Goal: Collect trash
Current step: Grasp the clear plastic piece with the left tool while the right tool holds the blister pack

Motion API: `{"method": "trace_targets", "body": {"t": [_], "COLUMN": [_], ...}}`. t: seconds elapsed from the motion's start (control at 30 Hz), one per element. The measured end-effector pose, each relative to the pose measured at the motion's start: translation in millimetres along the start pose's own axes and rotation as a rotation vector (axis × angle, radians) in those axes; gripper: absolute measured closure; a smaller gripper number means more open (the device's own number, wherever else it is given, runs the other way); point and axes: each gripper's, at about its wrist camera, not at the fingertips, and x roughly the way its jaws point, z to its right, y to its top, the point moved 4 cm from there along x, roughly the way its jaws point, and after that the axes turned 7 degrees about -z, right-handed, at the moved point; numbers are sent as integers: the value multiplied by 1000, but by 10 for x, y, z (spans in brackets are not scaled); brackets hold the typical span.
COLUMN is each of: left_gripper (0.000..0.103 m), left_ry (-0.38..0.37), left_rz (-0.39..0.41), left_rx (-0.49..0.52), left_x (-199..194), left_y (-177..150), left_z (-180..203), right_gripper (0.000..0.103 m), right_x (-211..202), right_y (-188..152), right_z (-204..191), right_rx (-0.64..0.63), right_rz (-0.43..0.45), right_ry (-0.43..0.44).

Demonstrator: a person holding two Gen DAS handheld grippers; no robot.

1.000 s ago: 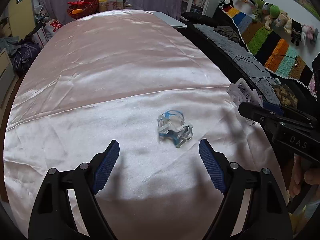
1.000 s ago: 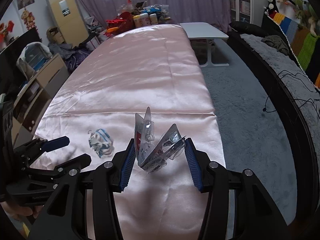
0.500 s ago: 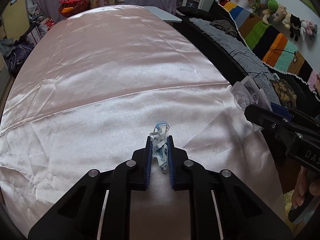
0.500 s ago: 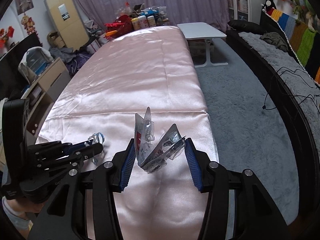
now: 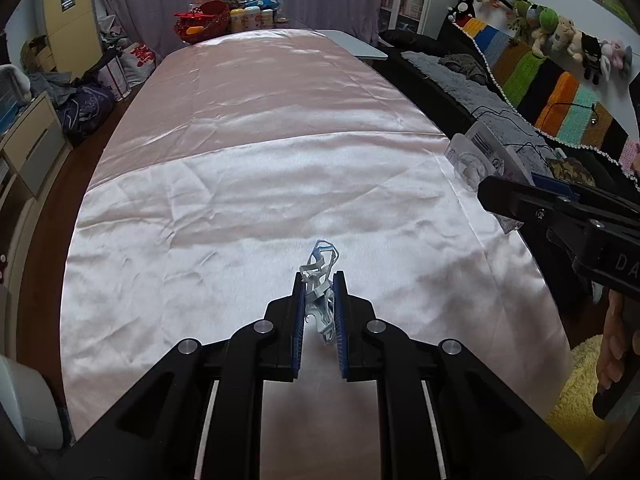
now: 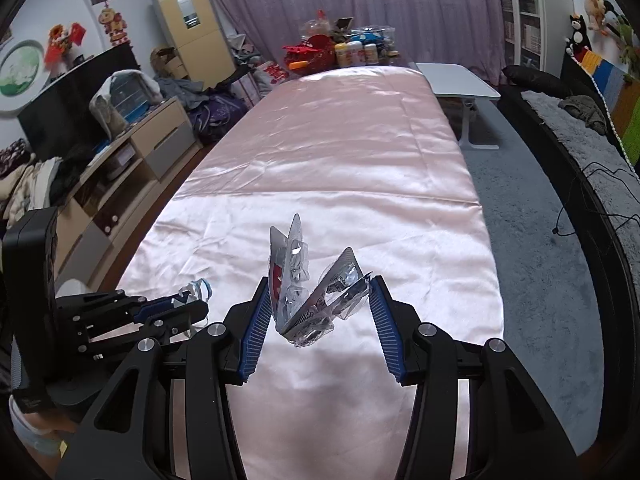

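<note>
At the far left of the right wrist view, a drawer unit point(image 6: 160, 136) stands beside the table point(image 6: 360, 140), which is covered in pale pink satin cloth.

The left gripper point(image 5: 319, 276) has its jaws pressed in on a crumpled blue and white wrapper point(image 5: 320, 280), which sticks out past the blue pads point(image 5: 298, 320) and above them. The wrapper is pinched between the pads and held over the near end of the table, about midway between its left and right edges. From the right wrist view the same gripper point(image 6: 188, 304) comes in from the left with the wrapper point(image 6: 196, 290) poking out of its tip; whether the wrapper touches the cloth cannot be told.

Farther right, the right gripper point(image 6: 320, 300) has its jaws partly spread, pinching folded clear packaging point(image 6: 312, 284) with a red printed panel. The packaging stands up in a V between the ribbed blue pads point(image 6: 254, 328), over the near end of the table and toward its right edge. In the left wrist view that gripper point(image 5: 492, 188) enters from the right, just beyond the right edge of the table, with the packaging point(image 5: 480, 156) at its tip.

At the far end of the table sit a red basket point(image 6: 308, 52) and a row of bottles point(image 6: 356, 52). A small white side table point(image 6: 456, 80) stands off the far right corner, and a dark sofa point(image 6: 592, 152) runs along the right.
</note>
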Motion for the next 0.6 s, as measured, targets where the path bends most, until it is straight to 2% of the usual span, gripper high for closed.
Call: {"method": "trace_targets", "body": {"t": [0.3,0.6], "left_gripper": [91,91], "left_ry": [-2,-31], "left_rz": [37,31], "left_rx": [-43,-41], "left_x": [-583,-795], "left_y": [-724,-1391], "left_z": [-17,129], "right_gripper": [53,53], "right_x": [-258,-460], "right_y": [-596,-1166], "right_z": [-494,-681], "right_rx": [-70,-67], "right_rz": [-46,-70], "right_ry": [13,16]}}
